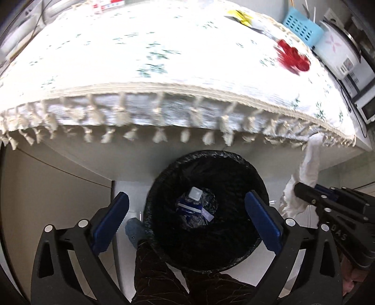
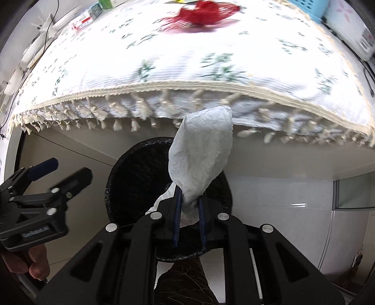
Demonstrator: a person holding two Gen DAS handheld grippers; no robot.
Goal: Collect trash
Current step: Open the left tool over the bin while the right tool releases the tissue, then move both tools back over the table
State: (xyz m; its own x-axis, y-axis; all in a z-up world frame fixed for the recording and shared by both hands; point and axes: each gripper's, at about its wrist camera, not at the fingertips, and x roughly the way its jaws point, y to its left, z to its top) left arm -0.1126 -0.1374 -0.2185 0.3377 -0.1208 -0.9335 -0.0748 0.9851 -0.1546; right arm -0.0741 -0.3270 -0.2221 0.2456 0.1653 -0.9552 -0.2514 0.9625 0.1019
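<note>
A black-lined trash bin (image 1: 206, 211) stands on the floor below the table edge; a blue-and-white carton (image 1: 195, 201) lies at its bottom. My left gripper (image 1: 187, 211) is open and empty, directly above the bin. My right gripper (image 2: 189, 206) is shut on a crumpled white tissue (image 2: 201, 152) and holds it over the bin's (image 2: 136, 173) right side. From the left wrist view, the right gripper (image 1: 302, 190) with the tissue (image 1: 307, 164) is just right of the bin. A red net wrapper (image 1: 291, 57) and a yellow wrapper (image 1: 242, 16) lie on the table.
The table wears a white floral cloth (image 1: 140, 58) with a tasselled fringe overhanging the bin. A blue basket (image 1: 302, 25), a rice cooker (image 1: 337, 49) and a microwave (image 1: 365, 93) stand at the right. My dark-trousered leg and blue slipper (image 1: 134, 231) are beside the bin.
</note>
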